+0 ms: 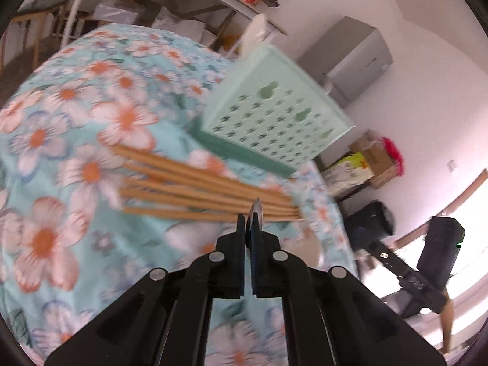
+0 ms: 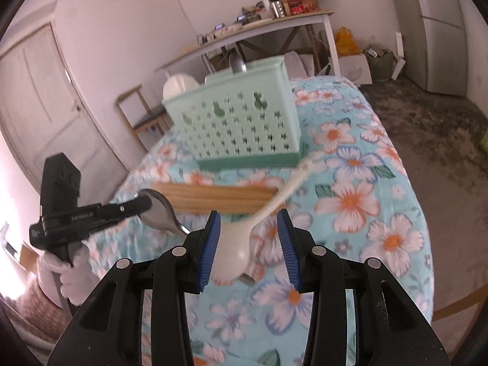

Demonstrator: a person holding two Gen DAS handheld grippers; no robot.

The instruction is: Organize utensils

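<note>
Pinching the metal spoon (image 2: 160, 213) edge-on in my left gripper (image 1: 251, 213), my right gripper (image 2: 248, 238) parted around the white spoon (image 2: 235, 256), I feared either slipping.

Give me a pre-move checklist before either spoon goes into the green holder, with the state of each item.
1. Left tool shut on the metal spoon: ok.
2. Right tool gripping the white plastic spoon: cannot tell; the bowl lies between the fingers, touching the left pad only.
3. Green holder upright on the floral cloth: ok.
4. Room left in the holder: cannot tell; a metal spoon and a white utensil already stick out, the inside is hidden.
5. Chopsticks still loose in front of the holder: not ok, unsorted.
</note>
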